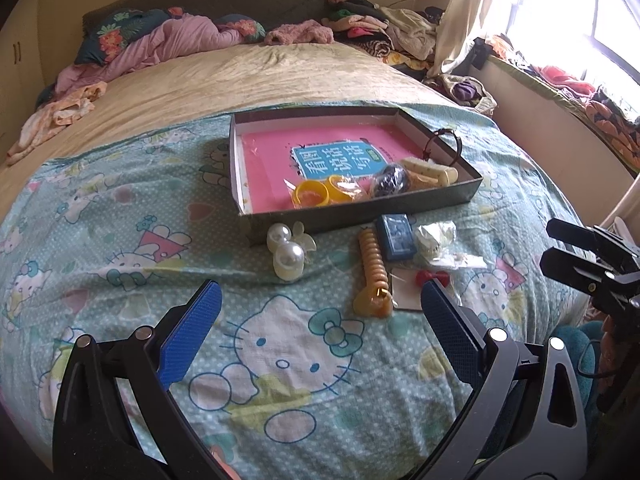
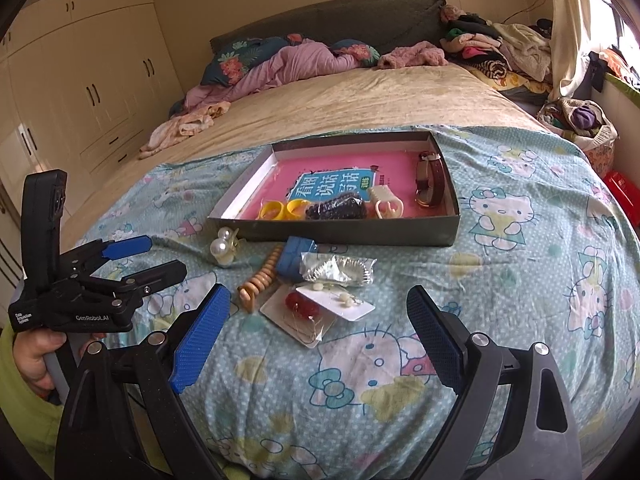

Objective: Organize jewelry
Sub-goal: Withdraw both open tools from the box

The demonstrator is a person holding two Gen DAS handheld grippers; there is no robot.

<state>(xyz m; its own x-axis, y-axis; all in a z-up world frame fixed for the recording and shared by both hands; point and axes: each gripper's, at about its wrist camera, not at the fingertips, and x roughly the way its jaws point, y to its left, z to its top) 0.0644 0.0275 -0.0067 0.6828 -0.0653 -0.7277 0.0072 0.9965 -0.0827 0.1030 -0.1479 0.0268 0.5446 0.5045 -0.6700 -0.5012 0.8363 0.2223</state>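
A shallow dark box (image 1: 360,214) (image 2: 336,232) with a pink book inside lies on the bed. It holds yellow rings (image 1: 316,194) (image 2: 282,210), a bag of dark beads (image 1: 390,180) (image 2: 336,208), a cream clip (image 2: 386,202) and a watch (image 2: 430,178). In front of it lie a pearl clip (image 1: 286,250) (image 2: 224,246), an orange coil hair tie (image 1: 374,272) (image 2: 260,280), a blue box (image 1: 396,236) (image 2: 296,258), a foil packet (image 2: 340,272) and earring cards (image 2: 320,308). My left gripper (image 1: 320,300) and right gripper (image 2: 318,304) are both open and empty, short of these items.
The bed has a Hello Kitty sheet (image 1: 280,344) and a beige blanket (image 1: 240,76). Pillows and clothes are piled at the headboard (image 2: 320,56). Wardrobes (image 2: 80,80) stand at the left, a window ledge with clothes (image 1: 560,92) at the right.
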